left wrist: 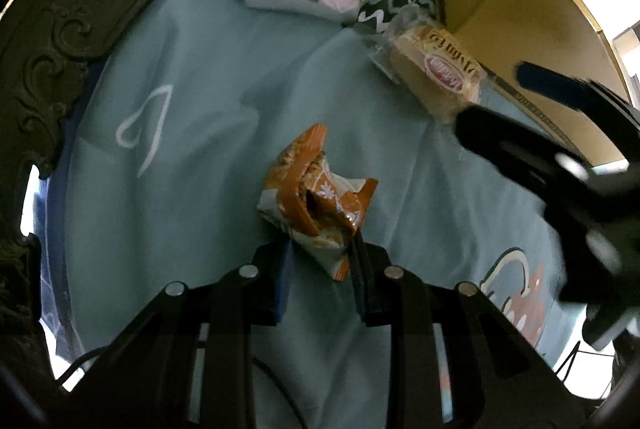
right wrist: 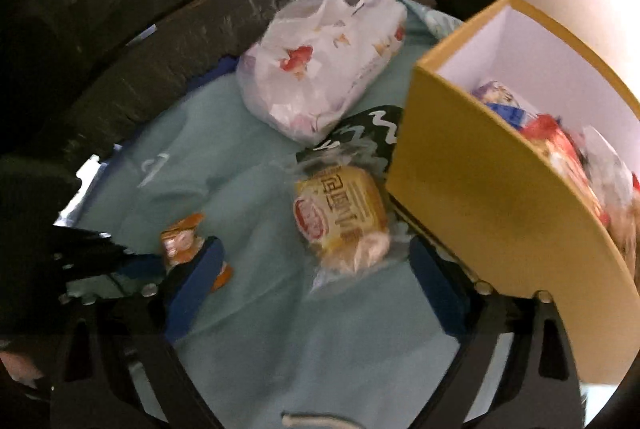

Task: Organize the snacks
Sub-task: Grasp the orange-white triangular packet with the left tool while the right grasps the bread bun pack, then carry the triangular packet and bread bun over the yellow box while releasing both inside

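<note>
One orange snack packet [left wrist: 316,205] pinched in left claw [left wrist: 320,261]; right claw [right wrist: 316,269] spread

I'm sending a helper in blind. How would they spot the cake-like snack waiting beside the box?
Find the yellow cardboard box on the teal bedsheet. Against its near-left side lies a clear-wrapped pastry. Unlike the white floral bag behind it, it's a pale yellow block with a red oval logo.

Box [right wrist: 480,189] cut by frame edge; snacks inside [right wrist: 560,149] blurred.
</note>
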